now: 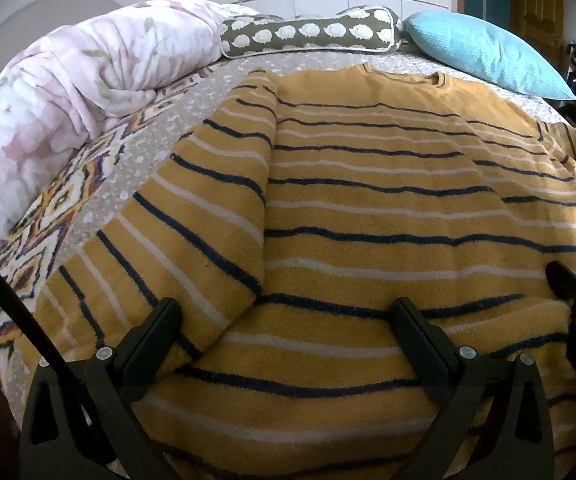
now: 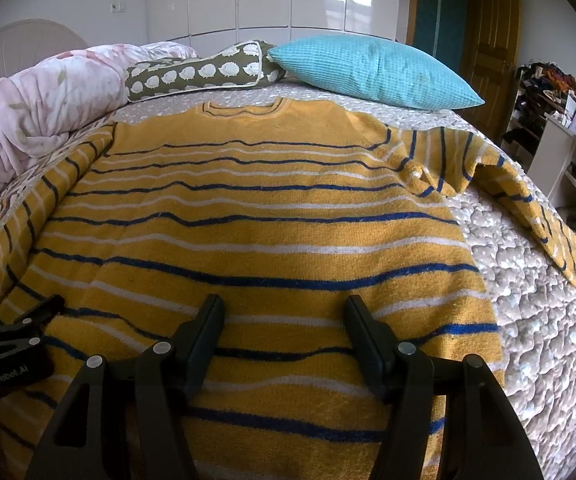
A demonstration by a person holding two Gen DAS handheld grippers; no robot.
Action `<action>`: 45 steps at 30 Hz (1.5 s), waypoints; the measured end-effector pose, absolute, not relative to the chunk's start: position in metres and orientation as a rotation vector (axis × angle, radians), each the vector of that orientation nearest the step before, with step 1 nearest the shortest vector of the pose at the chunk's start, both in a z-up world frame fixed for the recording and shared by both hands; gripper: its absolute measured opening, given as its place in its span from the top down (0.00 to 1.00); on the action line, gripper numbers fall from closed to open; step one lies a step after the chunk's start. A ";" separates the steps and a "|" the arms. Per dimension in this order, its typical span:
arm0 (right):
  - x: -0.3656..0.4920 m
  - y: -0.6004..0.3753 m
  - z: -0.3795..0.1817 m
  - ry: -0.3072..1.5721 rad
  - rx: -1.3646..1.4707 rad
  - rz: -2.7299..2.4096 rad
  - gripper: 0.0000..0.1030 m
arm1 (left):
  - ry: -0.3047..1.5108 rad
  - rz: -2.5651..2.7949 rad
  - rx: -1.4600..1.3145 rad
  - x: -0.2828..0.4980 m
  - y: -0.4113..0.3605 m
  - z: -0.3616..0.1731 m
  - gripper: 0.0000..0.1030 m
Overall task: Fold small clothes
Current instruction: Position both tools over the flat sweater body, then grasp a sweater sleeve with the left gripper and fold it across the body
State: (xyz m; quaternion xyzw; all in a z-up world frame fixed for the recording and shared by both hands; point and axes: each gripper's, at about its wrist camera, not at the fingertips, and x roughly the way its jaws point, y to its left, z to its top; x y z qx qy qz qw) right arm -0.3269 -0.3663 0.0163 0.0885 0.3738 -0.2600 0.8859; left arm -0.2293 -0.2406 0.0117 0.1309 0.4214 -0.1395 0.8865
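We hold both grippers, left [image 1: 288, 332] and right [image 2: 284, 328], spread wide and empty at the sweater's [image 2: 256, 216] hem, its length running away toward the collar

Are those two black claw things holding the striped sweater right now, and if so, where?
No. Both the left hand-held gripper and right hand-held gripper stand open above the sweater.

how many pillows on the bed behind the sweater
2: a hedgehog-print bolster at the far edge beside the floral duvet, and a turquoise pillow to its right. The duvet may hide more.
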 end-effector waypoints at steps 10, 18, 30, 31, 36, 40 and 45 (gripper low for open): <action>-0.327 -0.366 0.016 0.776 0.184 -0.540 0.35 | 0.892 -0.422 0.143 -0.239 -0.192 0.047 0.31; -0.327 -0.365 0.016 0.774 0.180 -0.545 0.34 | 0.878 -0.239 0.105 -0.199 -0.084 0.052 0.16; -0.327 -0.363 0.016 0.780 0.157 -0.569 0.32 | 0.907 -0.256 0.092 -0.150 -0.064 0.057 0.92; -0.327 -0.363 0.015 0.781 0.155 -0.570 0.31 | 0.886 -0.192 0.091 -0.136 -0.052 0.066 0.92; -0.326 -0.363 0.015 0.782 0.142 -0.581 0.30 | 0.796 0.116 0.169 -0.068 -0.001 0.095 0.92; -0.326 -0.363 0.015 0.784 0.134 -0.589 0.29 | 0.808 0.187 0.184 -0.032 0.017 0.107 0.92; -0.326 -0.363 0.015 0.784 0.131 -0.593 0.28 | 0.792 0.061 0.201 -0.040 -0.028 0.128 0.92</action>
